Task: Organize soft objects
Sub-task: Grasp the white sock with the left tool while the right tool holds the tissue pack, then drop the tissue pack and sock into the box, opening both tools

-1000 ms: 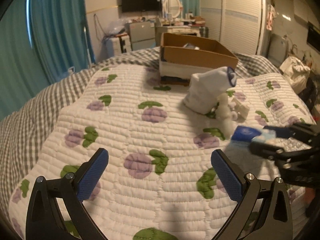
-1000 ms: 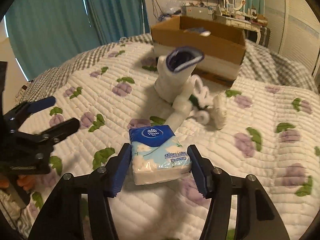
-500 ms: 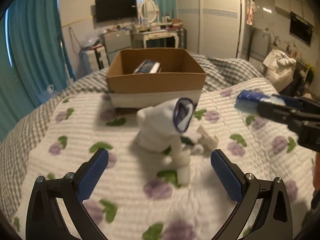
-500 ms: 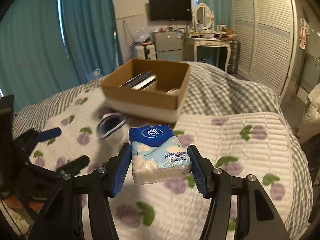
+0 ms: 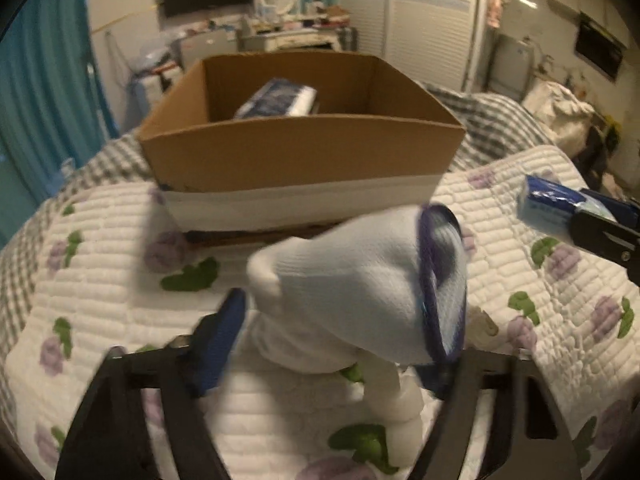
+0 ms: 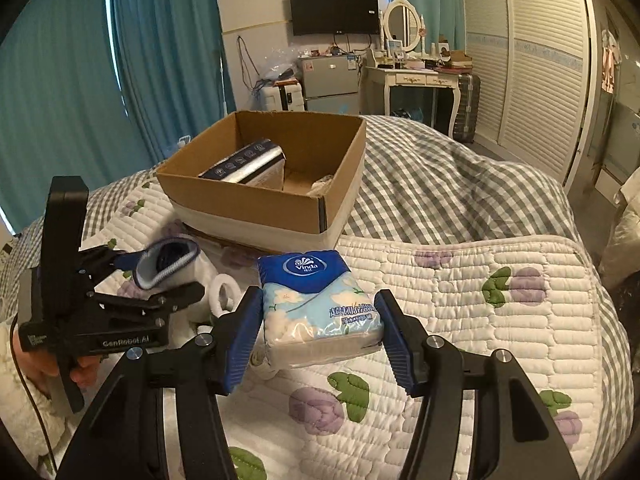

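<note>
Right hand-held gripper point(image 6: 318, 330) clamped on a blue tissue pack point(image 6: 316, 302), held above the quilted bed point(image 6: 480, 320) just short of the cardboard box point(image 6: 272, 176). Left hand-held gripper point(image 5: 336, 344) spread around a white sock point(image 5: 352, 292) on the quilt; blurred, so apparently not yet pinching it.

Sock point(image 5: 360, 300) hides left hand-held gripper point(image 5: 332, 344) right pad; left view motion-blurred

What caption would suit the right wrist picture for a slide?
Right claw carries a blue tissue pack toward the cardboard box on the quilted bed.
</note>
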`<state>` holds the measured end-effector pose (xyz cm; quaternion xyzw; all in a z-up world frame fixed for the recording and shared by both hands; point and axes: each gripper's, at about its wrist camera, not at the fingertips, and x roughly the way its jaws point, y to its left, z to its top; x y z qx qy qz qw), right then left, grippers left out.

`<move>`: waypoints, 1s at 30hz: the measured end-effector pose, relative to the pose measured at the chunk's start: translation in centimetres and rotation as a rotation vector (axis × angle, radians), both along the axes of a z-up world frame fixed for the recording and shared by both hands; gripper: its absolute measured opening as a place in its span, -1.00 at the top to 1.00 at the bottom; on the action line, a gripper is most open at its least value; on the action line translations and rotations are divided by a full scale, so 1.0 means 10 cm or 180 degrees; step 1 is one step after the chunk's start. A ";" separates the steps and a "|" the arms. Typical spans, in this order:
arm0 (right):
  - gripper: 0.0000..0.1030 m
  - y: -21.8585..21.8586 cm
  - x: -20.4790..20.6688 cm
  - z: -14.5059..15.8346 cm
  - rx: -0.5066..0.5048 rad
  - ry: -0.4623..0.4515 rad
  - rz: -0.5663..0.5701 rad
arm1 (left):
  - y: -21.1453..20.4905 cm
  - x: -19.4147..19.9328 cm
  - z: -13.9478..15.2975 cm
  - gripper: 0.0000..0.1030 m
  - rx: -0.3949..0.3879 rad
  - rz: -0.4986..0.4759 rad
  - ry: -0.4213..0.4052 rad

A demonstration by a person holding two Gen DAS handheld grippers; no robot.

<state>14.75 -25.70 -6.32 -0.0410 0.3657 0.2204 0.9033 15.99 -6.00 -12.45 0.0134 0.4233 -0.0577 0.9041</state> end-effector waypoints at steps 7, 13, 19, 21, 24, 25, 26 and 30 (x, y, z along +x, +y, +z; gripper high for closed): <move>-0.11 0.01 -0.02 0.00 -0.0027 0.0026 -0.0062 | 0.01 0.00 0.04 0.18 -0.0048 -0.0057 0.0043; -0.11 0.07 -0.14 0.26 -0.0021 -0.0133 -0.0091 | 0.11 -0.19 0.41 0.19 0.0042 -0.0021 -0.0177; -0.11 0.20 -0.23 0.66 0.0049 -0.0377 -0.0057 | 0.19 -0.36 0.97 0.19 0.0064 0.0007 -0.0522; -0.11 0.27 -0.21 0.81 0.0052 -0.0477 -0.0037 | 0.20 -0.37 1.18 0.19 0.0120 0.0009 -0.0651; -0.11 0.38 -0.08 1.00 0.0077 -0.0576 -0.0011 | 0.23 -0.31 1.40 0.19 0.0168 0.0014 -0.0776; -0.11 0.42 -0.01 1.06 0.0093 -0.0614 -0.0030 | 0.23 -0.26 1.48 0.19 0.0193 0.0025 -0.0819; -0.11 0.46 0.07 1.12 0.0113 -0.0654 -0.0053 | 0.24 -0.21 1.54 0.19 0.0209 0.0030 -0.0849; -0.11 0.58 0.41 1.25 0.0196 -0.0751 -0.0150 | 0.28 0.16 1.65 0.19 0.0272 0.0081 -0.0926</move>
